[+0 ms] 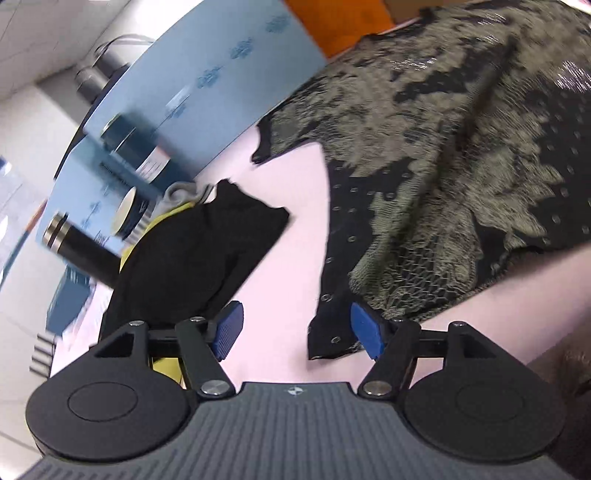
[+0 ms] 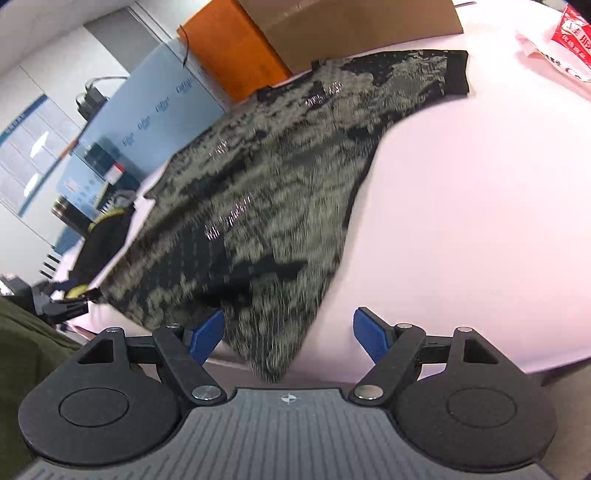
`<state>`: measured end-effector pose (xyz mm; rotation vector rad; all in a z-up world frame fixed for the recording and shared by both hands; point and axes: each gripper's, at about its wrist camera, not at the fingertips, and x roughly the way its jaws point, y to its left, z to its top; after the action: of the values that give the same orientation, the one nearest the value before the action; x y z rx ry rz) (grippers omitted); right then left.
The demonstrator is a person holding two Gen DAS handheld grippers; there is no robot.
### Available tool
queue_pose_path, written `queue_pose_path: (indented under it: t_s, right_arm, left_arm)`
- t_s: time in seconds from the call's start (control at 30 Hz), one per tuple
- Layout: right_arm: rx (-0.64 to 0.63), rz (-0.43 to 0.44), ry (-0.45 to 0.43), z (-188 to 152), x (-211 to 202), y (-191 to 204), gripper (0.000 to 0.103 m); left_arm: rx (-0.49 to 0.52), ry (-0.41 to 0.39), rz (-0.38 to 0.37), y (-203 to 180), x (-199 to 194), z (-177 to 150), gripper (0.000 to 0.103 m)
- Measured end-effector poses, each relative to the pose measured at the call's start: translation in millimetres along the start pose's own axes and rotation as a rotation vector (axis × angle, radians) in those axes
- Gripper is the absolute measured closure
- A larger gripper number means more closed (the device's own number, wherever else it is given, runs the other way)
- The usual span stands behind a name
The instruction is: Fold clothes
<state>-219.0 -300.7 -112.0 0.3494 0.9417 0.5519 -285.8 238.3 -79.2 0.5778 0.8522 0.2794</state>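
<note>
A black and olive patterned garment (image 1: 450, 155) lies spread on the pink table (image 1: 291, 229); it also shows in the right wrist view (image 2: 266, 199). My left gripper (image 1: 297, 330) is open just above the table, its right blue pad (image 1: 364, 328) at the garment's near black corner. My right gripper (image 2: 288, 334) is open, with the garment's near corner hanging over the table's front edge between its jaws. Nothing is held by either.
A folded black cloth over something yellow (image 1: 199, 254) lies left of the garment. Bottles and cans (image 1: 77, 240) stand by a blue panel (image 1: 207, 74). An orange box (image 2: 229, 48) and cardboard box (image 2: 354, 22) stand behind. A red-and-white packet (image 2: 569, 40) lies far right.
</note>
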Motion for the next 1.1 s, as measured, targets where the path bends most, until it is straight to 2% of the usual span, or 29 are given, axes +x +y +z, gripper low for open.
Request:
queue_pose_path:
  t_s: [0.03, 0.1, 0.13, 0.17, 0.27, 0.4, 0.53, 0.6, 0.63, 0.67, 0.7, 0.73, 0.77, 0.8, 0.83, 0.87, 1.0, 1.1]
  right_arm:
    - [-0.011, -0.009, -0.018, -2, 3, 4, 0.027]
    - [-0.085, -0.047, -0.039, -5, 14, 17, 0.043]
    - [-0.136, -0.074, -0.042, -7, 20, 24, 0.075]
    - [-0.178, -0.094, -0.036, -7, 26, 29, 0.097]
    - [-0.192, -0.082, -0.030, 0, 25, 26, 0.099]
    - [-0.195, -0.114, -0.038, 14, -16, 21, 0.099]
    - [-0.198, -0.157, 0.040, 18, -46, 16, 0.099]
    - [-0.185, -0.159, 0.098, 19, -47, 12, 0.095]
    - [-0.183, -0.177, 0.098, 18, -48, 10, 0.080]
    - [-0.180, -0.194, 0.086, 17, -49, 7, 0.057]
    - [-0.176, -0.210, 0.074, 16, -49, 4, 0.052]
    - [-0.165, -0.218, 0.061, 15, -49, 2, 0.051]
    - [-0.151, -0.223, 0.047, 15, -49, -1, 0.051]
    - [-0.138, -0.229, 0.032, 16, -48, -3, 0.051]
    - [-0.130, -0.231, 0.021, 18, -47, -4, 0.051]
    - [-0.119, -0.219, 0.010, 27, -45, -8, 0.051]
    - [-0.074, -0.171, -0.066, 74, -49, -28, 0.048]
    - [-0.176, -0.244, -0.111, 129, -65, -36, 0.039]
  left_arm:
    - [0.019, -0.008, -0.003, -3, 1, 0, 0.049]
    - [0.051, -0.012, -0.006, -8, 3, 1, 0.082]
    - [0.064, -0.009, -0.006, -10, 4, 1, 0.089]
    - [0.077, -0.005, -0.006, -13, 5, 2, 0.095]
    - [0.087, -0.059, -0.034, -6, -7, 4, 0.097]
    - [0.125, -0.118, -0.054, 5, -31, 3, 0.097]
    - [0.187, -0.102, -0.055, 6, -33, -5, 0.094]
    - [0.215, -0.071, -0.039, 4, -27, -10, 0.093]
    - [0.224, -0.054, -0.028, 3, -23, -12, 0.091]
    - [0.214, -0.044, -0.025, 5, -20, -12, 0.088]
    - [0.194, -0.047, -0.023, 7, -20, -10, 0.085]
    - [0.172, -0.051, -0.021, 9, -19, -8, 0.083]
    - [0.151, -0.054, -0.018, 11, -19, -7, 0.074]
    - [0.151, -0.069, -0.009, 12, -19, -3, 0.059]
    - [0.152, -0.085, 0.000, 13, -19, 1, 0.052]
    - [0.154, -0.100, 0.010, 14, -19, 4, 0.048]
    - [0.162, -0.141, 0.060, 16, -19, 24, 0.048]
    - [0.140, -0.174, 0.059, 15, -24, 49, 0.046]
